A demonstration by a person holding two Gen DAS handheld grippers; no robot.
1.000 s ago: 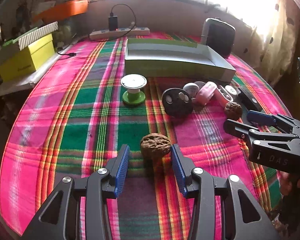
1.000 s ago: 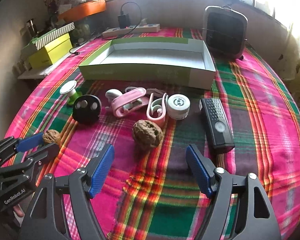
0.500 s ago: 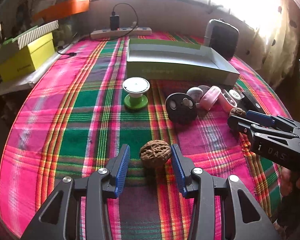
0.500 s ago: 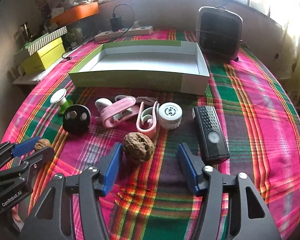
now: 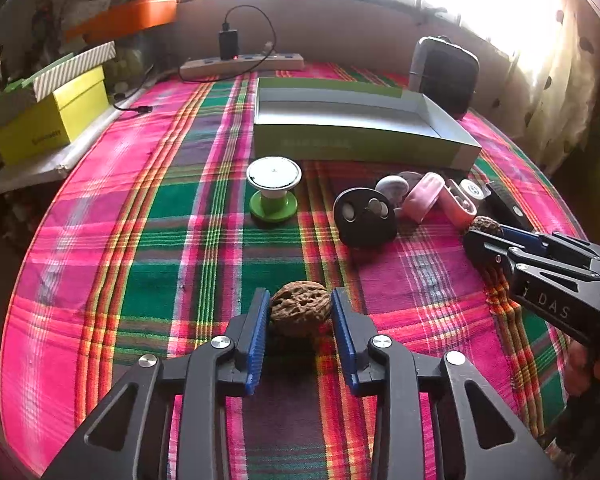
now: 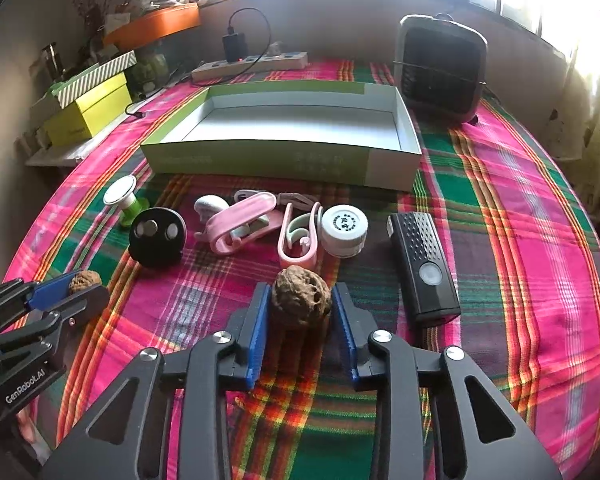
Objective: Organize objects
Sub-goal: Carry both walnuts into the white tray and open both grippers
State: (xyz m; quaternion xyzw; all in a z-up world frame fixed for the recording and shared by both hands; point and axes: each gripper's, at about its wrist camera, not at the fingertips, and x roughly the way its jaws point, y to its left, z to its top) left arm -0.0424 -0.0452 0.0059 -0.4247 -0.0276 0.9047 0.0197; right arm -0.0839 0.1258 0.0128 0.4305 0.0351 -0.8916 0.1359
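both claws are closing: left claw (image 5: 300, 314) around near walnut (image 5: 300, 312), right claw (image 6: 300, 306) around walnut (image 6: 300, 298) before the box (image 6: 260, 160); squeeze centred, then lift straight.

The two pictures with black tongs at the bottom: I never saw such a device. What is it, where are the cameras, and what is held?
These are hand-held grippers, one in each of a person's hands, each with a camera looking along its fingers. One picture is from the left gripper, the other from the right gripper. Both jaws are closing, each with a walnut between the blue pads: the left walnut, the right walnut. On the plaid tablecloth lie an open green box, pink clips, a black disc and a black remote.
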